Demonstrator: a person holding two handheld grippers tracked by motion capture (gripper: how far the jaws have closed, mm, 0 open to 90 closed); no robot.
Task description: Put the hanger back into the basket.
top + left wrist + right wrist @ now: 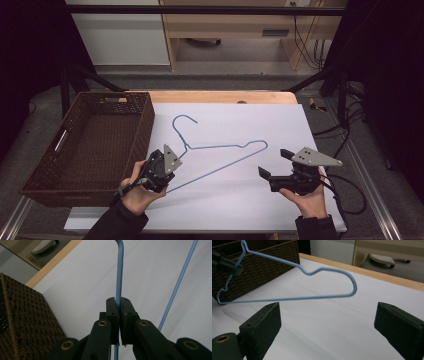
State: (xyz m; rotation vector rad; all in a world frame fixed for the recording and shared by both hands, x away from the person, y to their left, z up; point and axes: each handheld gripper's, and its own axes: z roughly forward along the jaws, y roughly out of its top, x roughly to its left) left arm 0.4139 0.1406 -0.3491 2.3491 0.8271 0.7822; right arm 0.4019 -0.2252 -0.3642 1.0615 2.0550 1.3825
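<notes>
A light blue wire hanger lies across the white sheet, its hook pointing to the far side. My left gripper is shut on the wire at the hanger's left shoulder, close to the basket. In the left gripper view the wire runs straight up out of the closed pads. My right gripper is open to the right of the hanger's right end, with nothing between its jaws. In the right gripper view the hanger sits beyond the wide-apart jaws, and the left gripper clamps it at far left.
A dark brown wicker basket stands at the left of the table with nothing inside it; it also appears in the gripper views. The white sheet covers most of the wooden table. Cables trail at the right.
</notes>
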